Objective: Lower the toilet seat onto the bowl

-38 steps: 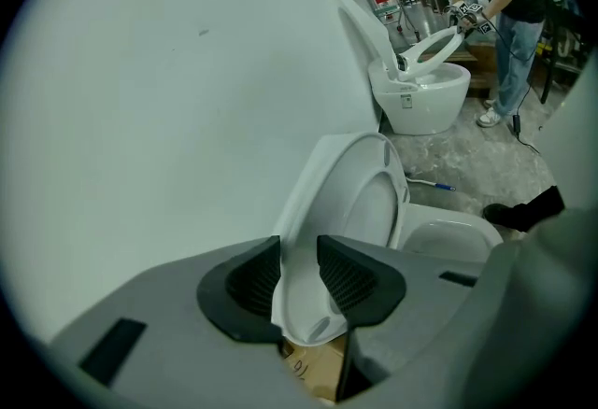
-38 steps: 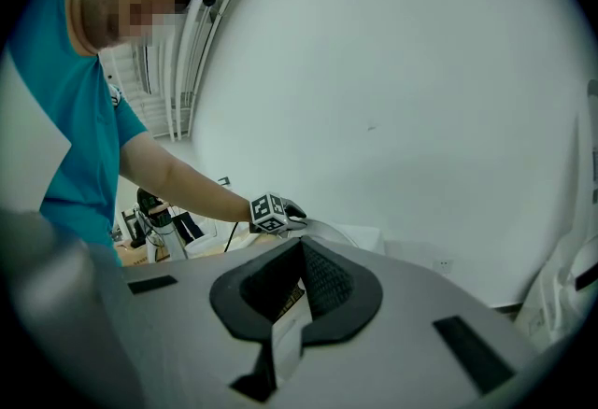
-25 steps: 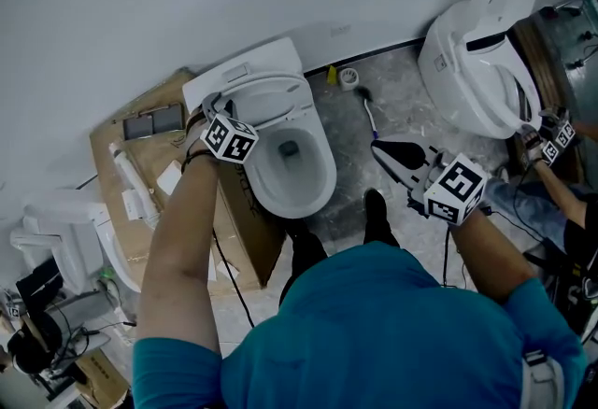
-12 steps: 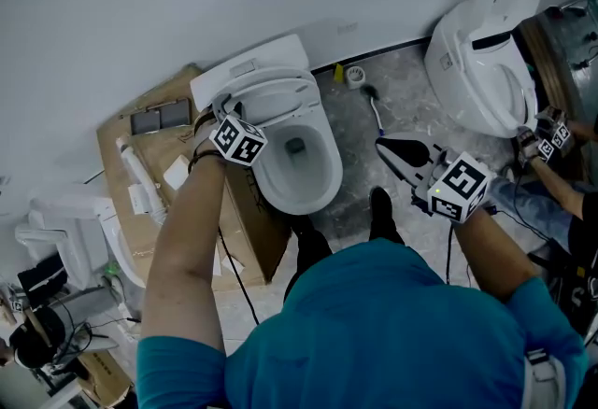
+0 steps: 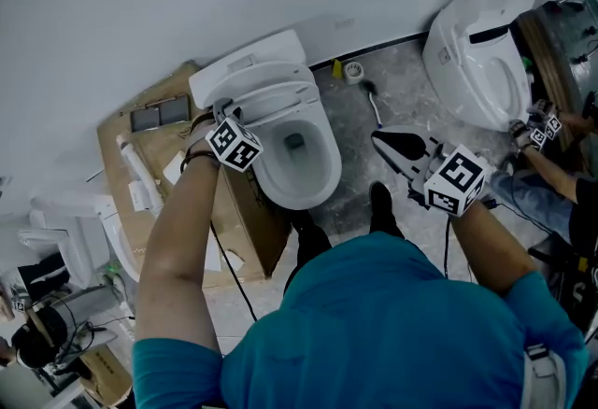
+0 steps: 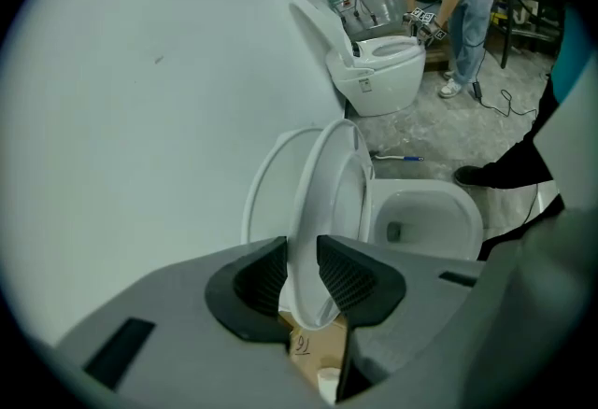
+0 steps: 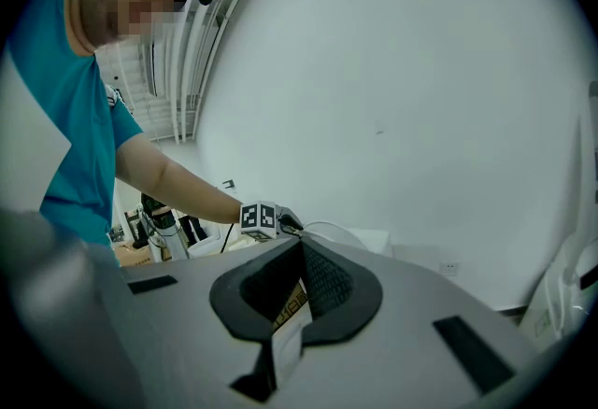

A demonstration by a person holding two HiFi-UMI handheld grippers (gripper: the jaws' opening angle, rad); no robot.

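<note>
A white toilet stands against the wall, its lid (image 6: 266, 188) up and its bowl (image 5: 301, 176) open. The toilet seat (image 5: 278, 101) is tilted partway between lid and bowl. My left gripper (image 5: 220, 110) is at the seat's left rim. In the left gripper view the seat (image 6: 332, 178) runs edge-on between the two pads of that gripper (image 6: 301, 272), which are shut on it. The bowl (image 6: 432, 211) lies to its right. My right gripper (image 5: 387, 144) hangs over the floor right of the toilet, away from it. Its jaws (image 7: 294, 290) stand a narrow slit apart and hold nothing.
A cardboard box (image 5: 140, 164) with small parts on it stands tight against the toilet's left side. A second toilet (image 5: 472, 62) is at the far right, with another person's gripper (image 5: 538, 130) at it. A blue-handled tool (image 5: 370, 108) lies on the floor. My shoes (image 5: 378, 206) are near the bowl.
The left gripper has shifted a little to the right with the seat in it, and the seat leans further off the lid towards the bowl. The right gripper has stayed put.
</note>
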